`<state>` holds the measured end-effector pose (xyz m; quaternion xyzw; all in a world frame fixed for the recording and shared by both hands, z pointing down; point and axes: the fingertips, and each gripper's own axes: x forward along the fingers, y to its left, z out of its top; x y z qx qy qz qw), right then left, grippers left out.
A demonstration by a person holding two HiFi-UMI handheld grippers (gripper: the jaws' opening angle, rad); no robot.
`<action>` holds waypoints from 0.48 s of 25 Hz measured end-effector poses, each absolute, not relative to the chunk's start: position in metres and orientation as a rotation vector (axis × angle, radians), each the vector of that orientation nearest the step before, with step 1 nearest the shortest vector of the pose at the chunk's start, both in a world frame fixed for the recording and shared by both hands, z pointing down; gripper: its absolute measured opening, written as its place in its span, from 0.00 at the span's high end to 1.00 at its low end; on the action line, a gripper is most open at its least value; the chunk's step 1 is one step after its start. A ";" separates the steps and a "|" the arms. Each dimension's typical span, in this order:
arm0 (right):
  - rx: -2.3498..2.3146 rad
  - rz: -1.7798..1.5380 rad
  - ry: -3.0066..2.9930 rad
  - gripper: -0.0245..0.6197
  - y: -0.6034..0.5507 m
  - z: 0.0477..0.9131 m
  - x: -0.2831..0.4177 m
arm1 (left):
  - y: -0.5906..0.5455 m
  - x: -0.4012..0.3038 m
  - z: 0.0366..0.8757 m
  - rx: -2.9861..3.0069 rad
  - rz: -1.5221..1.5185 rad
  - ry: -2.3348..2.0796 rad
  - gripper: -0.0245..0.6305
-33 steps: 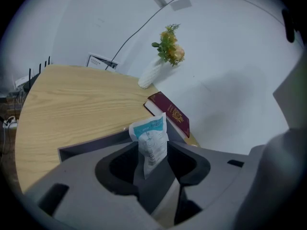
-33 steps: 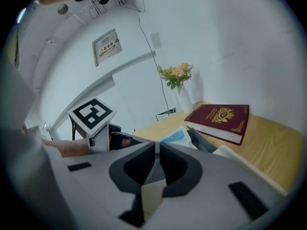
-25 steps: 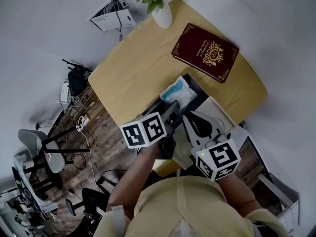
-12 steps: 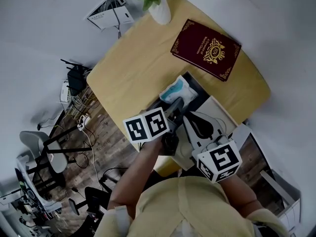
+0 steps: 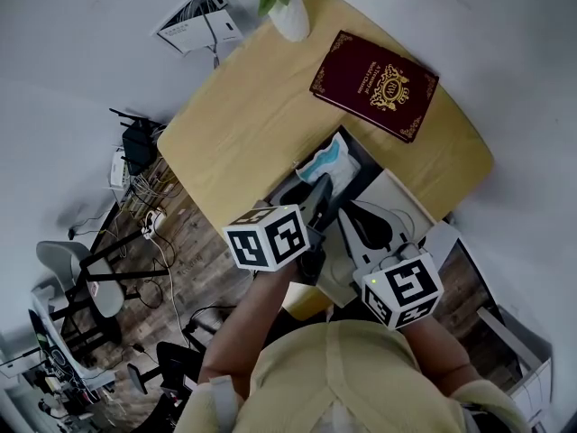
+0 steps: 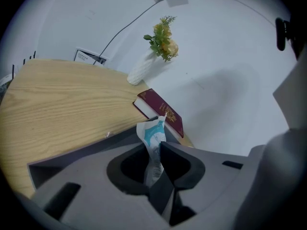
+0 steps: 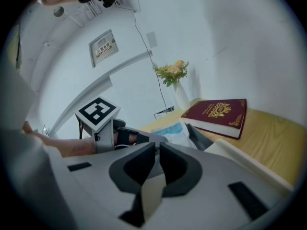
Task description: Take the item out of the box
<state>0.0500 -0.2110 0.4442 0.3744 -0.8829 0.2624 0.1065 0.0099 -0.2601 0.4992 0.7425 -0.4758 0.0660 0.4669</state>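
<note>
left gripper (image 6: 158, 145), wide before, has just closed on the packet (image 6: 152, 132); right gripper (image 7: 157, 150) pinches the box (image 7: 225, 147).

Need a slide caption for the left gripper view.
Left tool, jaws just closed, pinches a blue-and-white packet; maroon book and flower vase behind on the wooden table.

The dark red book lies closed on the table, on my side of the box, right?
No. The dark red book lies closed on the table, but on the far side of the box, towards the vase; the head view shows it.
</note>
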 end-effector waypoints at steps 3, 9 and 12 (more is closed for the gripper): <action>1.110 0.787 -2.589 0.91 -0.207 0.446 0.050 | -0.258 0.010 0.490 1.857 0.125 -1.161 0.84; 1.114 0.790 -2.582 0.91 -0.197 0.445 0.044 | -0.249 0.003 0.472 1.930 0.101 -1.185 0.85; 1.120 0.768 -2.577 0.91 -0.192 0.444 0.041 | -0.244 -0.004 0.466 1.964 0.108 -1.214 0.85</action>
